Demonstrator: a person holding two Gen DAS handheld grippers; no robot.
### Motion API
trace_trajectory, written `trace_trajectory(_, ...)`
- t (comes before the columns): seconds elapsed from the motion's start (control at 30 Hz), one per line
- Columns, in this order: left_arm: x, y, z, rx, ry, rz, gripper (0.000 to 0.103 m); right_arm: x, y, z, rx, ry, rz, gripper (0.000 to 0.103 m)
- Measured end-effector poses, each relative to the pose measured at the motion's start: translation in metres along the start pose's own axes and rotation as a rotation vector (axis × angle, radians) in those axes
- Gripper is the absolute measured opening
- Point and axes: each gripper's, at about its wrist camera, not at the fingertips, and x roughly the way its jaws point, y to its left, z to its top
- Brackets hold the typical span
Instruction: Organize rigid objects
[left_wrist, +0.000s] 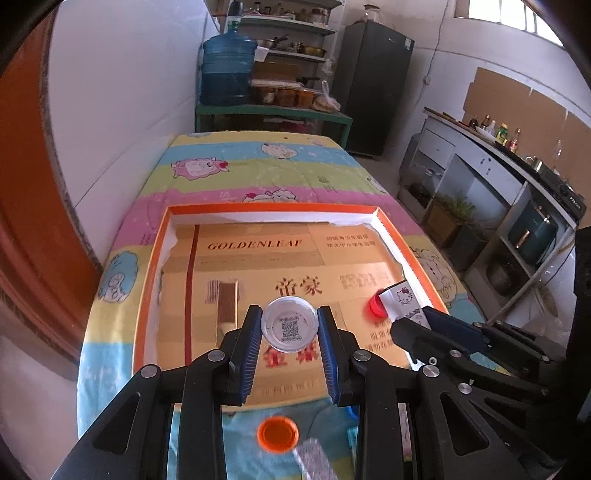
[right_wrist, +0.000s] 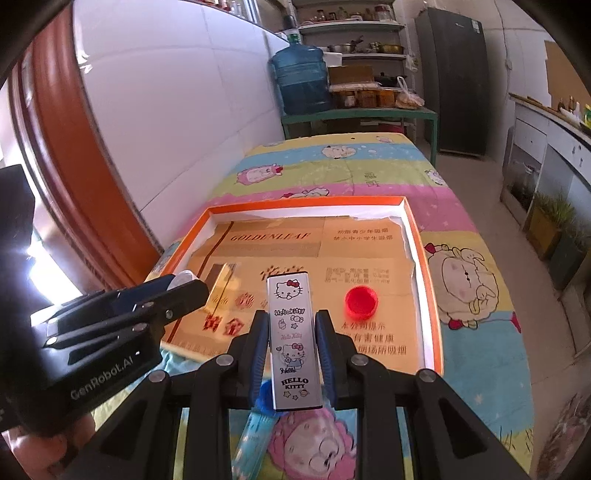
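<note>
My left gripper (left_wrist: 290, 325) is shut on a white bottle cap (left_wrist: 290, 323) with a QR code inside, held over the near part of the orange-rimmed tray (left_wrist: 273, 209). My right gripper (right_wrist: 291, 328) is shut on a silver Hello Kitty box (right_wrist: 293, 343), held over the tray's (right_wrist: 306, 204) near edge. A red cap (right_wrist: 361, 302) lies in the tray at the right; it also shows in the left wrist view (left_wrist: 376, 308). An orange cap (left_wrist: 277, 434) lies on the cloth below my left gripper.
The tray sits on a cartoon-print cloth (left_wrist: 258, 173) covering the table. A silver foil piece (left_wrist: 314, 458) lies by the orange cap. A blue-capped tube (right_wrist: 255, 435) lies under my right gripper. A white wall runs along the left.
</note>
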Motion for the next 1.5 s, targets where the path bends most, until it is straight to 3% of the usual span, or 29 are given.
trace_trajectory(0.4, 0.039, -0.003, 0.012, -0.010, 0.034, 0.016, 0.031, 0.037, -0.014, 0.008, 0.035, 0.046, -0.023, 0.026)
trace_trajectory(1.13, 0.088, 0.001, 0.002, 0.003, 0.123, 0.033, 0.031, 0.068, -0.019, 0.004, 0.009, 0.126, -0.075, 0.026)
trace_trajectory(1.5, 0.094, 0.008, 0.000, -0.018, 0.130, -0.012, 0.032, 0.074, -0.019, 0.001, -0.005, 0.140, -0.084, 0.027)
